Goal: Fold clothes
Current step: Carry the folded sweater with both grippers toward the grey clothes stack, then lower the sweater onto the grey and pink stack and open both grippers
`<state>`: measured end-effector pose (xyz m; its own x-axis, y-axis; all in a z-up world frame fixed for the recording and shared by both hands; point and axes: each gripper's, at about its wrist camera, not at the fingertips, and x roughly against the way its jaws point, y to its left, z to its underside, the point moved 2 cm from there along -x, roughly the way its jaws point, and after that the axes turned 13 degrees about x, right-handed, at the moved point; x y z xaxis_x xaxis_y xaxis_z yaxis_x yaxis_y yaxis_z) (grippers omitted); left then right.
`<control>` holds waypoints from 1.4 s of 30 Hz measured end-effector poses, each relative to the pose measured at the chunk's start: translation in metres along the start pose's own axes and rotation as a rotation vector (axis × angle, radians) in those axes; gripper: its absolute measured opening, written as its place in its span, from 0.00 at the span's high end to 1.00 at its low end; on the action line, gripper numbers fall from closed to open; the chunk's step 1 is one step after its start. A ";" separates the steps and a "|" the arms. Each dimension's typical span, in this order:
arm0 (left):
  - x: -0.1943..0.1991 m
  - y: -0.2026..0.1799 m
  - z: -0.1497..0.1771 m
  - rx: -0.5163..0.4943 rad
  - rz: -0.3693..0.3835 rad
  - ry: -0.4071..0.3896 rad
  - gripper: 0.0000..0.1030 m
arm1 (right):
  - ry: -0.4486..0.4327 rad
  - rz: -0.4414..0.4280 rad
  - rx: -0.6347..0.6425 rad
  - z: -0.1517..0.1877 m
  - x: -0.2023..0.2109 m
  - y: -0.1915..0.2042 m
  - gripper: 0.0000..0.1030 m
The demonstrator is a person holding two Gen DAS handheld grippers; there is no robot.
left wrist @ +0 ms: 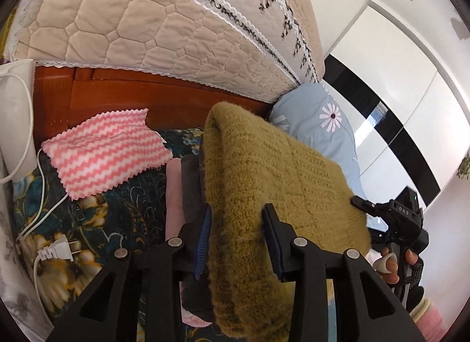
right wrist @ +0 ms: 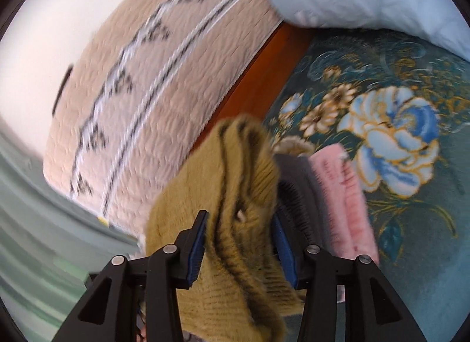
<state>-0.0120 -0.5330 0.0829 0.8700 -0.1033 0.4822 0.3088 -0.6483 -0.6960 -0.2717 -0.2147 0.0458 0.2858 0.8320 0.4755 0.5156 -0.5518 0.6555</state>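
Note:
An olive-green knitted sweater (left wrist: 273, 171), folded into a thick bundle, is held up between both grippers above the bed. My left gripper (left wrist: 238, 212) is shut on one end of the sweater. My right gripper (right wrist: 241, 218) is shut on the sweater's (right wrist: 232, 195) other end; it also shows at the right of the left wrist view (left wrist: 364, 204). Under the sweater lies a stack of folded clothes, a grey piece (right wrist: 302, 183) and a pink piece (right wrist: 343, 195), on the dark floral bedspread (right wrist: 411, 209). The right wrist view is blurred.
A pink-and-white zigzag cloth (left wrist: 108, 151) lies on the bed to the left. A white cable with a plug (left wrist: 63, 249) runs along the bed's left side. A wooden headboard (left wrist: 132, 98) with a beige quilted cover (left wrist: 164, 27) stands behind. A light blue pillow (left wrist: 320, 118) lies at the right.

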 end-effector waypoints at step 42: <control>-0.014 -0.050 0.025 -0.215 -0.198 0.051 0.63 | 0.114 0.390 0.406 0.009 -0.047 0.076 0.51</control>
<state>-0.0296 -0.4804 0.0972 0.7790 0.0065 0.6270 0.3768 -0.8042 -0.4597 -0.2388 -0.2956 0.0680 0.4400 0.5473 0.7119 0.6644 -0.7317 0.1520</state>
